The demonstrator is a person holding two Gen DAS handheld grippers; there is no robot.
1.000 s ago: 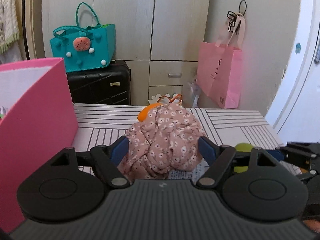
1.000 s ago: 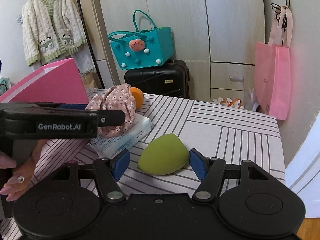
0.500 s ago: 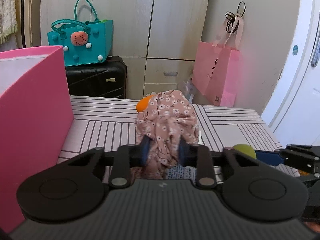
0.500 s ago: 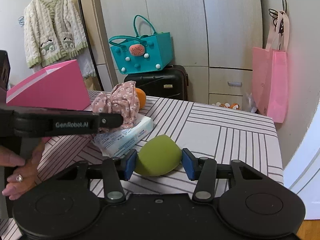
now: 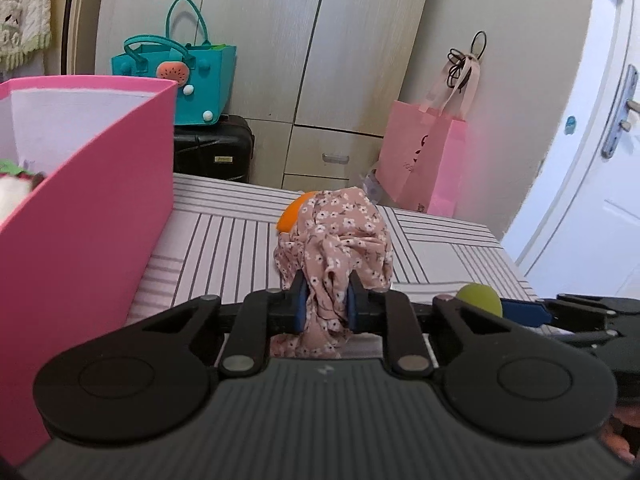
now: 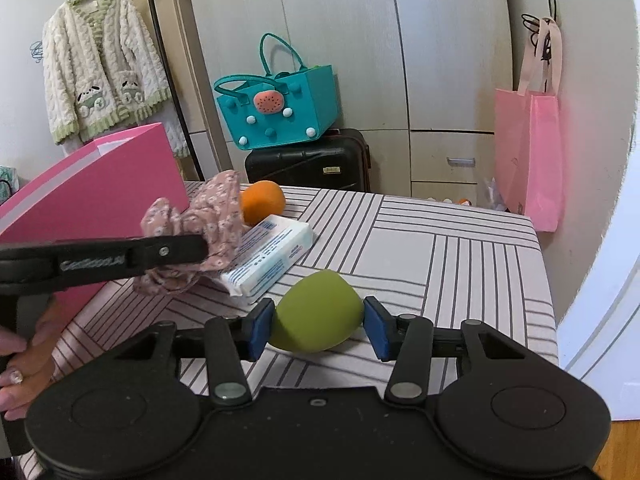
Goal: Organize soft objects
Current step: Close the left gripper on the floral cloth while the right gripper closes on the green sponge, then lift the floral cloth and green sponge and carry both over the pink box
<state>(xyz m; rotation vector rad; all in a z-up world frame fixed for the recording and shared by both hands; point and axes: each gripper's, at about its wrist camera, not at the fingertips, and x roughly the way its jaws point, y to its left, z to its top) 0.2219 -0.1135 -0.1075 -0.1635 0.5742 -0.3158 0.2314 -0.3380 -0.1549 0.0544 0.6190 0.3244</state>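
My left gripper (image 5: 325, 303) is shut on a pink floral cloth (image 5: 340, 236) and holds it above the striped table (image 5: 224, 248); the cloth (image 6: 208, 220) hangs bunched from the jaws in the right wrist view. My right gripper (image 6: 318, 330) is shut on a green teardrop sponge (image 6: 316, 316), held at the table's surface; the sponge (image 5: 480, 299) also shows at the right of the left wrist view. A pink box (image 5: 80, 200) stands at the left, open at the top, with a white soft item (image 5: 14, 196) inside.
An orange (image 6: 262, 202) and a white wipes pack (image 6: 268, 256) lie on the table behind the cloth. Beyond the table stand a black suitcase (image 6: 308, 164) with a teal bag (image 6: 280, 112) on it, a wardrobe, and a hanging pink bag (image 6: 528, 160).
Both grippers have closed: the left on the floral cloth, the right on the green sponge. The left gripper has lifted the cloth off the wipes pack.
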